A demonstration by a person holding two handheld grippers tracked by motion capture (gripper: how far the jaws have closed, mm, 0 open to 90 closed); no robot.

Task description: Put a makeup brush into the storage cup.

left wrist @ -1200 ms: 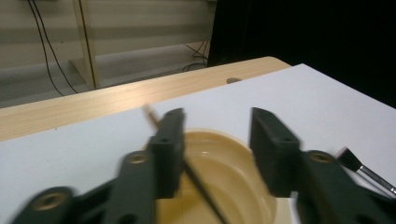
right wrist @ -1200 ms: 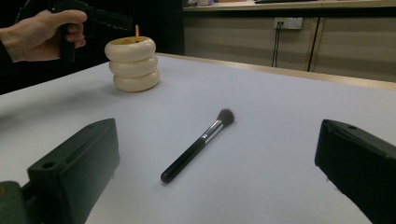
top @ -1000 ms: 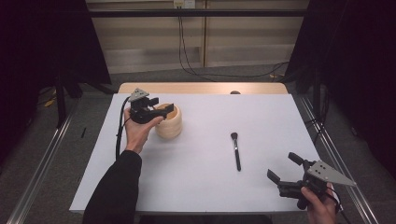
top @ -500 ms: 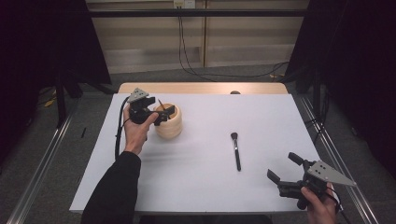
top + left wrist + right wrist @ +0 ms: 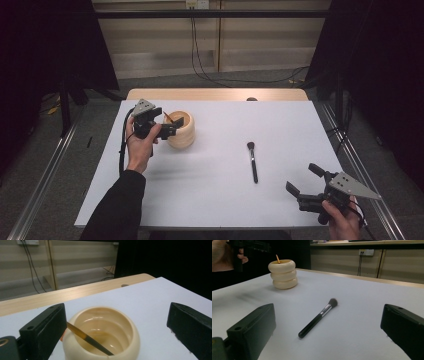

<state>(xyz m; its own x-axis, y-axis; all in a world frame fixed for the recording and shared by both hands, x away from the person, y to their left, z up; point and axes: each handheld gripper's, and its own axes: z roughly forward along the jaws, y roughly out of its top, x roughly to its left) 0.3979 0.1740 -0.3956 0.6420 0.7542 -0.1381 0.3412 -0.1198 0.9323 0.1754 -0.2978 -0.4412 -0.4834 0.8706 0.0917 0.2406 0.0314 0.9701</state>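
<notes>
A thin amber-brown stick [image 5: 86, 337], perhaps a brush handle though its lower end is hidden, leans inside the cream ribbed holder of three stacked rings [image 5: 181, 129], its tip poking over the rim. It looks light, stiff and smooth, best pinched near the exposed top. The left gripper [image 5: 169, 131] has just been opening; its jaws stand wide at the holder's rim, clasping nothing. A black-handled makeup brush [image 5: 252, 160] lies mid-table on the white sheet [image 5: 220, 200]. The right gripper [image 5: 305, 182] waits unclenched, empty, near the front corner.
</notes>
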